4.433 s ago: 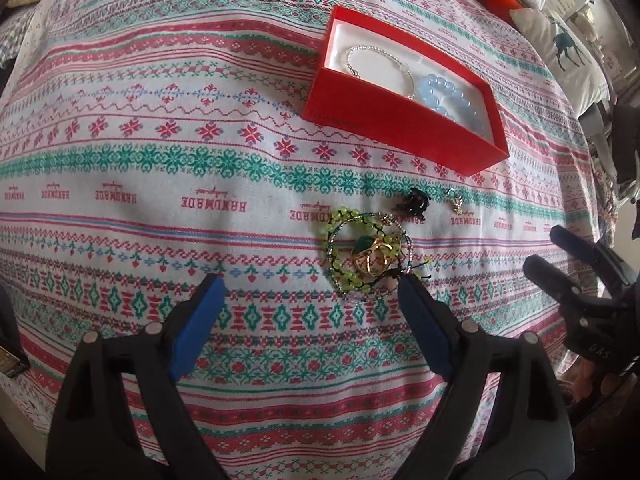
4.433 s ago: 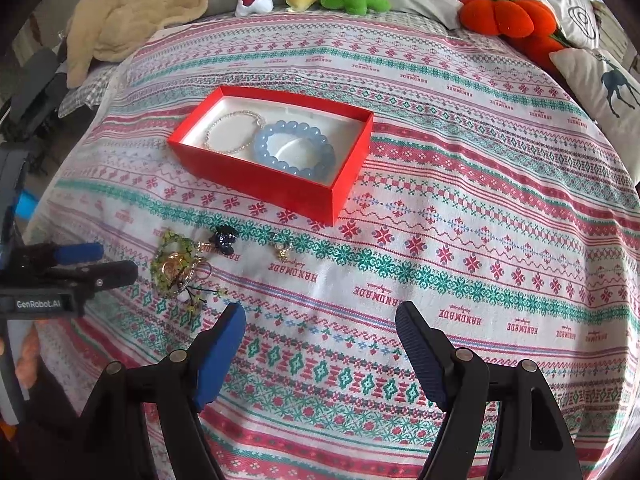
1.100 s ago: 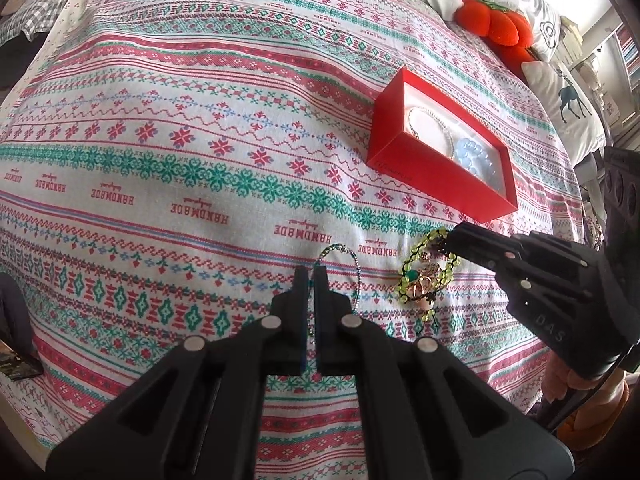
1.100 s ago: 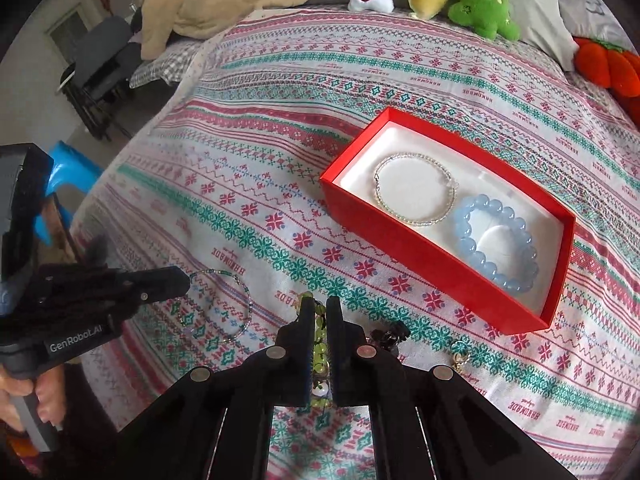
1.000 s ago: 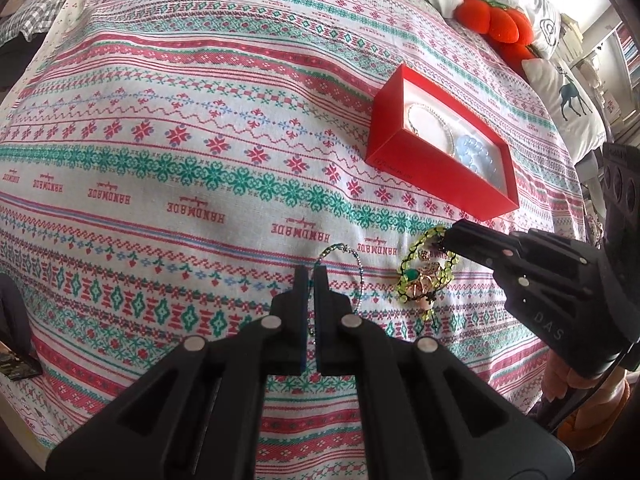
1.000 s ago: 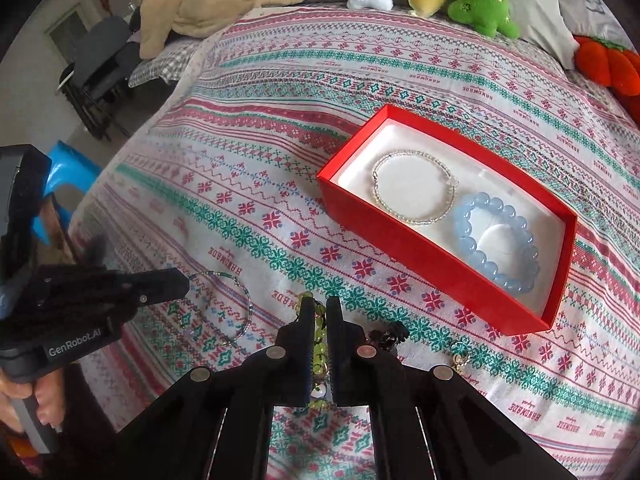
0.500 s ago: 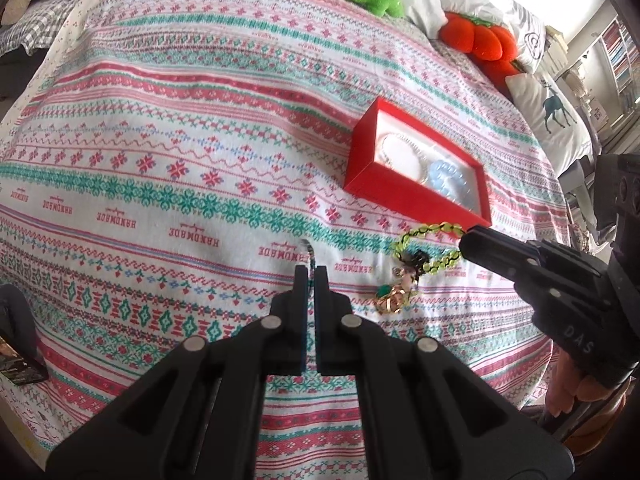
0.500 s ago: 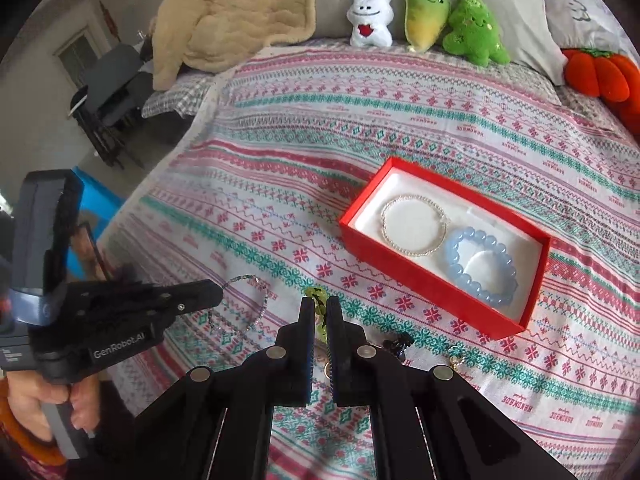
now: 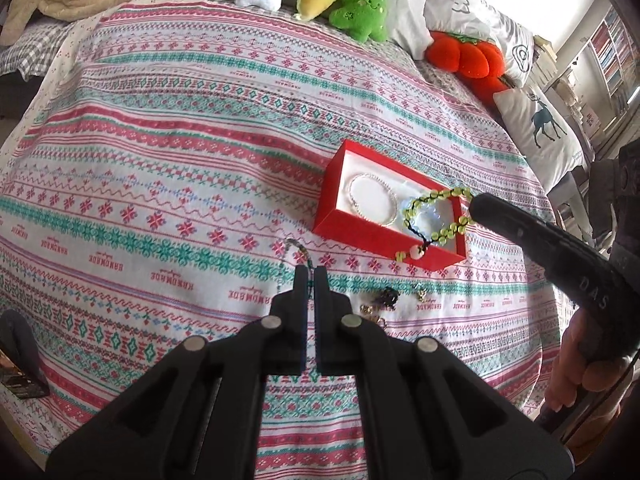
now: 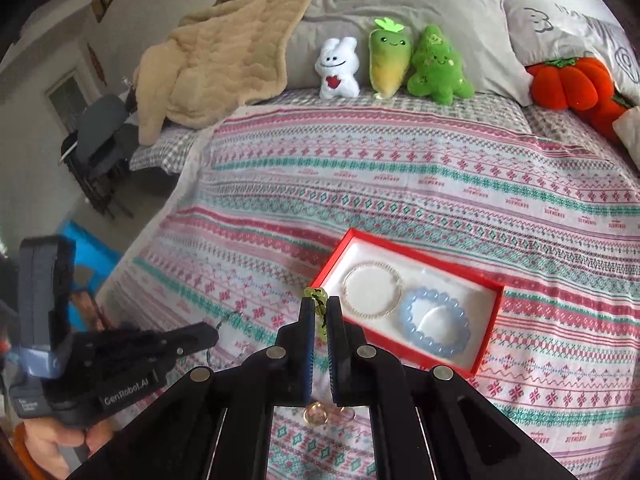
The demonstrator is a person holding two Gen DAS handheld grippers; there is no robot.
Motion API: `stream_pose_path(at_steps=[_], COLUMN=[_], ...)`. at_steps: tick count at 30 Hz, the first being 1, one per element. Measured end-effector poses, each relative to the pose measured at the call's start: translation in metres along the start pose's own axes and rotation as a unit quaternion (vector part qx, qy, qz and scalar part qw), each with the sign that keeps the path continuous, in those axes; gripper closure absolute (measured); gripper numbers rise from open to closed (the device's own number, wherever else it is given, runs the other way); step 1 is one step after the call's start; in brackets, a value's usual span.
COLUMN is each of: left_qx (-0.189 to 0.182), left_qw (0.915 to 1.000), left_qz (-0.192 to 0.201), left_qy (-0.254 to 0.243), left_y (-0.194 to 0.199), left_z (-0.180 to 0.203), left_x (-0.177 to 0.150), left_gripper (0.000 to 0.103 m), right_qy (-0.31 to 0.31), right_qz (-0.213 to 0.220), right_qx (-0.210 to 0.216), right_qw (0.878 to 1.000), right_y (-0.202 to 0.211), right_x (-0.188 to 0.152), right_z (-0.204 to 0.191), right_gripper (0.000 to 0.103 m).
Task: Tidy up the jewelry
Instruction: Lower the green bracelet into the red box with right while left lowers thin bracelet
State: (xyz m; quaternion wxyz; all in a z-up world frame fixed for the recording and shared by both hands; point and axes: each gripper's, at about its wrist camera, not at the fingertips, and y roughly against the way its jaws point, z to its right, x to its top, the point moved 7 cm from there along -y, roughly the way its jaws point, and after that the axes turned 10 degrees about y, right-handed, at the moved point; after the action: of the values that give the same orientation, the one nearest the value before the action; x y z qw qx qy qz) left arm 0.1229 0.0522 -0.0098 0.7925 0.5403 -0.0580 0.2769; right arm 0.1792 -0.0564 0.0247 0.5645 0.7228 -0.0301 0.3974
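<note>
Our left claw point(image 9: 310, 274) pinches a thin dark-beaded bracelet point(image 9: 294, 250) above the bedspread point(image 9: 160, 140). Our right claw point(image 10: 320, 306) grips the green bead bracelet point(image 9: 436, 214), which hangs over the red jewelry box point(image 9: 360, 232) holding two bracelets.

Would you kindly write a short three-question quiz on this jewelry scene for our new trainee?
1. True or false: the red box already holds two bracelets.
2. Which bracelet is the right gripper holding? A) the blue bead bracelet B) the green bead bracelet C) the silver bracelet
3. Fill in: the left gripper is shut on a thin ___ bracelet.

Key: 1 true; 2 B; 3 beaded.
</note>
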Motion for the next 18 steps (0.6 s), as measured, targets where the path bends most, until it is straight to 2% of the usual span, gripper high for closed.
stream_pose_path(at_steps=[9, 18], left_qx=[0.002, 0.001], left_qw=[0.9999, 0.9997], left_qz=[0.004, 0.002], left_qy=[-0.010, -0.026], left_y=[-0.005, -0.011], left_z=[0.023, 0.048], left_x=[-0.002, -0.006], left_gripper=[0.100, 0.100], right_qy=[-0.044, -0.090], right_qz=[0.028, -0.042], right_qx=[-0.018, -0.063], right_qw=[0.998, 0.993], right_y=[-0.007, -0.038], right_x=[0.014, -0.022], right_z=[0.044, 0.102], right_gripper=[0.097, 0.097])
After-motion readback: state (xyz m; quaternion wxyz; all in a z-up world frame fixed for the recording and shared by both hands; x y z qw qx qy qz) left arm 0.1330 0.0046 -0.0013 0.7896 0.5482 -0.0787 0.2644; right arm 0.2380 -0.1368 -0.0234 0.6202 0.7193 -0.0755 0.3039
